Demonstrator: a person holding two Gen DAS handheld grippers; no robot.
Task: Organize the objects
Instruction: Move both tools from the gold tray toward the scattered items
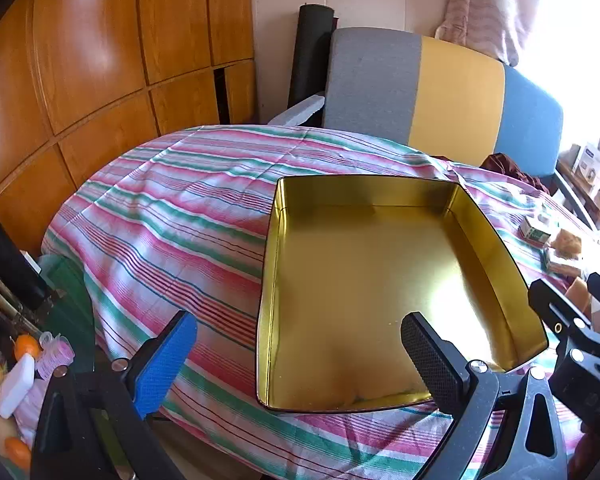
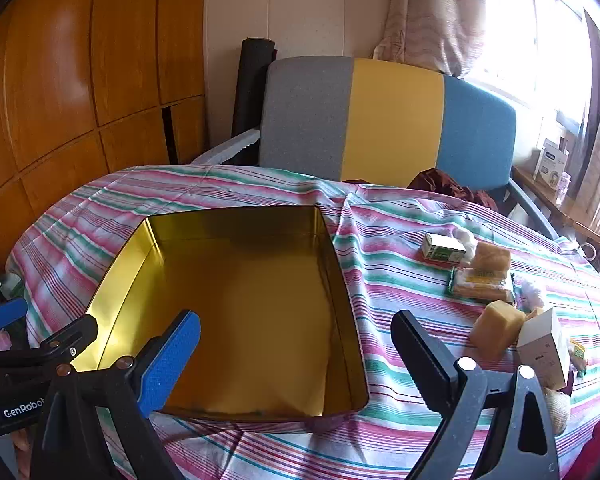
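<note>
We see an empty gold tin box (image 2: 244, 320) lying open on the striped cloth (image 2: 400, 432) of the counter, with a green-and-white carton (image 2: 444, 249), a wrapped biscuit pack (image 2: 482, 285), tan blocks (image 2: 496, 328) and a white box (image 2: 544, 348) grouped to its right. Our left tongs (image 1: 300, 364) hang released, nothing between them, over the tin's near left edge. Our right tongs (image 2: 296, 360) are likewise spread wide and empty above its near right corner, with a grey, yellow and blue chair (image 2: 392, 120) beyond the far edge.
</note>
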